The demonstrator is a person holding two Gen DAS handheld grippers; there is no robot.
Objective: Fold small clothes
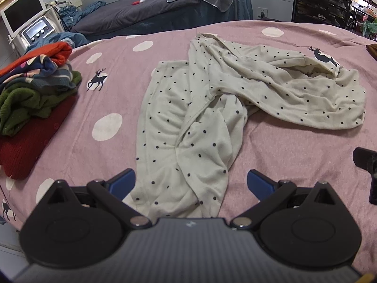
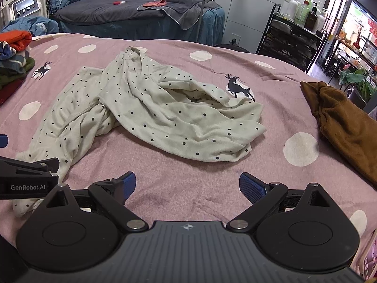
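Note:
A cream garment with black dots [image 1: 212,108] lies crumpled on the pink bedspread [image 1: 294,155]; it looks like small trousers, one leg running toward me and the other flopped to the right. My left gripper [image 1: 190,181] is open, its blue fingertips straddling the near leg end without touching it. In the right wrist view the same garment [image 2: 150,113] lies ahead and to the left. My right gripper [image 2: 187,185] is open over bare bedspread [image 2: 188,176], nothing between its fingers. The left gripper's body [image 2: 26,179] shows at the left edge there.
A pile of folded clothes [image 1: 35,99] in red, green and blue sits at the bed's left side. A brown garment [image 2: 341,122] lies at the right. Behind the bed stand a dark massage table [image 2: 132,14], a machine with a screen [image 1: 26,16], and a shelf of bottles [image 2: 299,23].

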